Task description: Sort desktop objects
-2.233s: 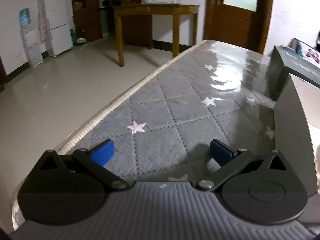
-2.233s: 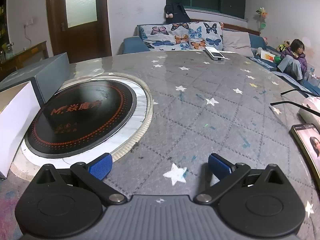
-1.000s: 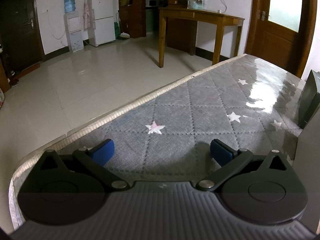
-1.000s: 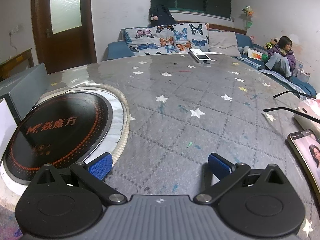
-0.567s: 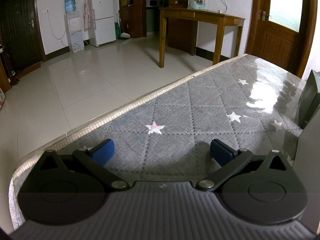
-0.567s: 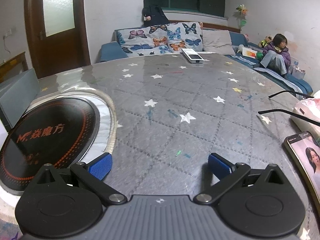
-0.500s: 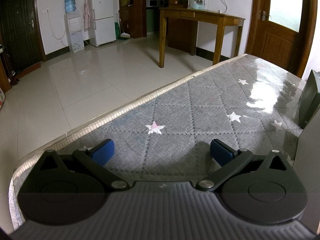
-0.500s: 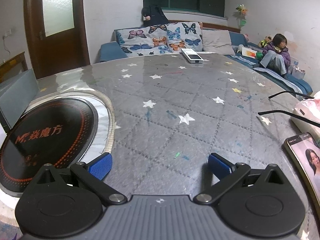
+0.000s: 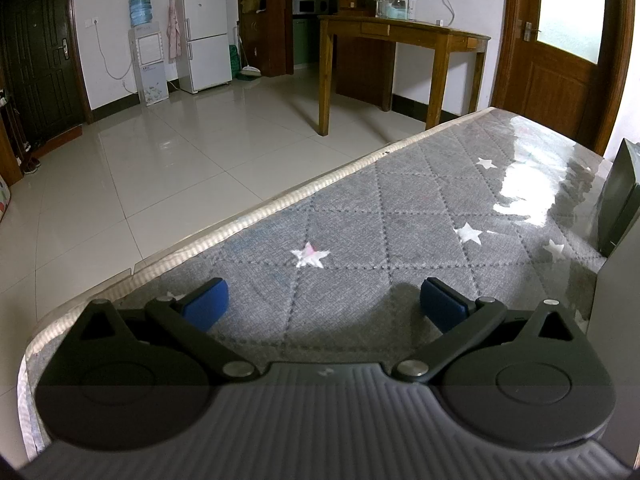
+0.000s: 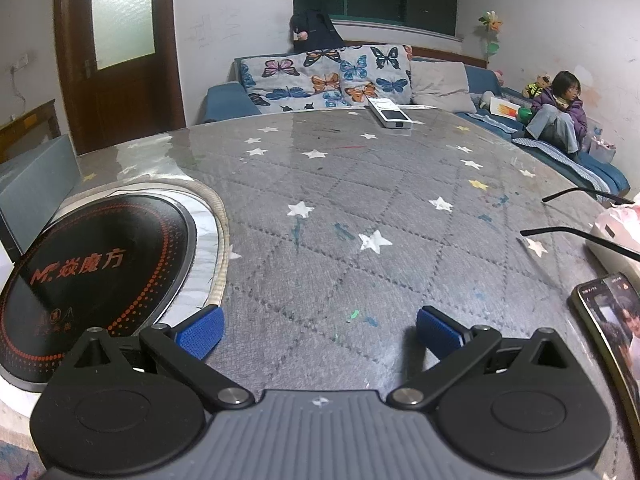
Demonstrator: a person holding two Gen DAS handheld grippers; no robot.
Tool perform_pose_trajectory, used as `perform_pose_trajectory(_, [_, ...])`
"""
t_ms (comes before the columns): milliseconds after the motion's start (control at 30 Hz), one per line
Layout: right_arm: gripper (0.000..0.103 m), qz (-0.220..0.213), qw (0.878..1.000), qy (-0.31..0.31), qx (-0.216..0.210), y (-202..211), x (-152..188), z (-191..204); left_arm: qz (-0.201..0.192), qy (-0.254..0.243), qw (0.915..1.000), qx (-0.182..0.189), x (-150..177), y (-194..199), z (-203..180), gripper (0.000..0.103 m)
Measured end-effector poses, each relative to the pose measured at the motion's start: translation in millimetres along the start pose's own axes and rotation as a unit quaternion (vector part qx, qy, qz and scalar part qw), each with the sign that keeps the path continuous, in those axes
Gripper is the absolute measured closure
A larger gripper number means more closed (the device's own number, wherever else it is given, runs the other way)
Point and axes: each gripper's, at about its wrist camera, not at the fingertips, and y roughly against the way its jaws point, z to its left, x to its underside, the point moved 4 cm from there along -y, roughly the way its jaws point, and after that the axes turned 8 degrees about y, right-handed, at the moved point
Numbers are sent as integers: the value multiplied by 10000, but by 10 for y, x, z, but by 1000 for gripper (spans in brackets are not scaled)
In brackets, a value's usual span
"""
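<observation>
On the black round induction cooktop [image 10: 92,264], set into the tabletop [image 10: 360,208] at the left of the right wrist view, we read orange lettering: a stylised "M" followed by the Chinese characters "焱魔方". Smaller orange marks sit below it, too small for us to read. The phone [image 10: 612,320] screen and the fridge [image 9: 206,28] stickers show nothing legible.

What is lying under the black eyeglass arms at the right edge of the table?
Under the eyeglass arms sits a pale pink-and-white bag, with the star-patterned table cover beneath. The lenses are out of frame.
</observation>
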Motion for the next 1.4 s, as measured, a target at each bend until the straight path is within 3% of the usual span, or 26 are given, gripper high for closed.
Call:
perform_pose_trajectory(800, [0,-77,9962,590,-631,-179,-111,-450,-1,-8,10000,1,-11,10,1,0])
perform_pose_trajectory(1400, [0,-83,9968,516,-608,-284,-175,-747,0,-6,10000,1,-14,19,5,0])
